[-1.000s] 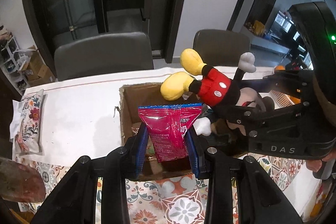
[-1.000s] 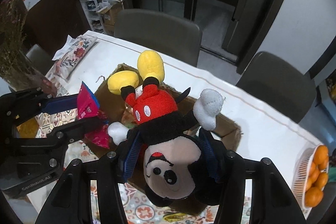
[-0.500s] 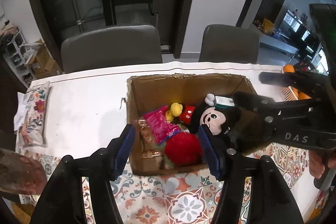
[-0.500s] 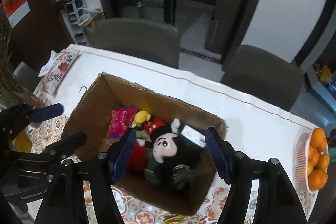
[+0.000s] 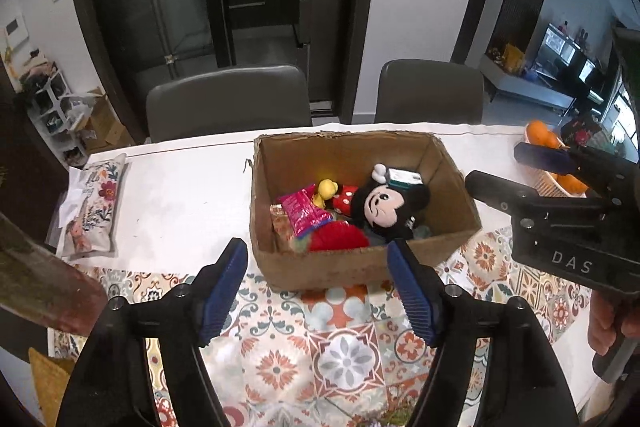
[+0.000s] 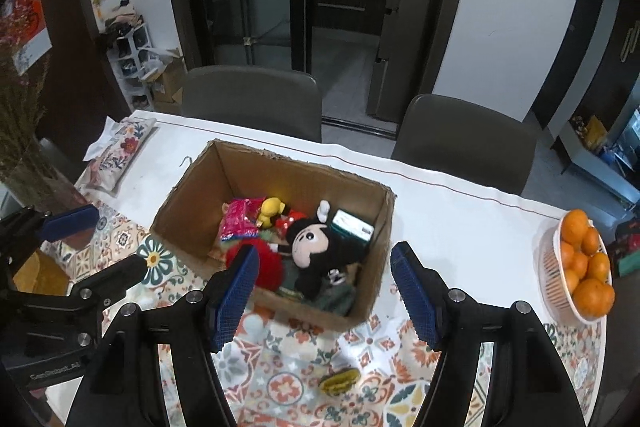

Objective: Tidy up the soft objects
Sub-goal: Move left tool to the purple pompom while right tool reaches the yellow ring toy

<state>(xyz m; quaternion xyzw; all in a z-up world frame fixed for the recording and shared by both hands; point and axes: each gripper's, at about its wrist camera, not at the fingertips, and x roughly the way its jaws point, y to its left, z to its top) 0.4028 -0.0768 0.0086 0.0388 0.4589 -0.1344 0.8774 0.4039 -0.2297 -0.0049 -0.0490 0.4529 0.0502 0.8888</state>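
Cardboard box (image 5: 328,269) sits on the table (image 5: 180,195), its near end on a patterned mat (image 5: 344,347), and holds the soft things. A mouse doll (image 5: 380,205) lies on its back inside, face up, with one white hand against a small teal-and-white carton (image 5: 404,179). Beside the doll lies a pink snack bag (image 5: 306,213), and in front of them a red fuzzy lump (image 5: 340,241) that I cannot identify. The doll's lower body is mostly buried: only a yellow shoe (image 5: 326,189) and a patch of red shorts show. Darker items under it are too dim to make out.

Left gripper (image 5: 316,291) hangs above the box's near wall with its blue pads spread wide, holding nothing. Right gripper (image 6: 324,291) is likewise spread and empty over the box's near corner.

One second ago the left gripper pinched the pink bag and the right one clamped the doll upside down over the box; both things now lie inside and both grippers have pulled back and up.

Lettering "DAS" is readable on the right gripper's body in the left view; the print on the left gripper's body is too blurred to read. A floral cushion (image 5: 94,203) lies at the table's left end, and a basket of oranges (image 6: 580,263) stands at the right, partly cut off in the left view.
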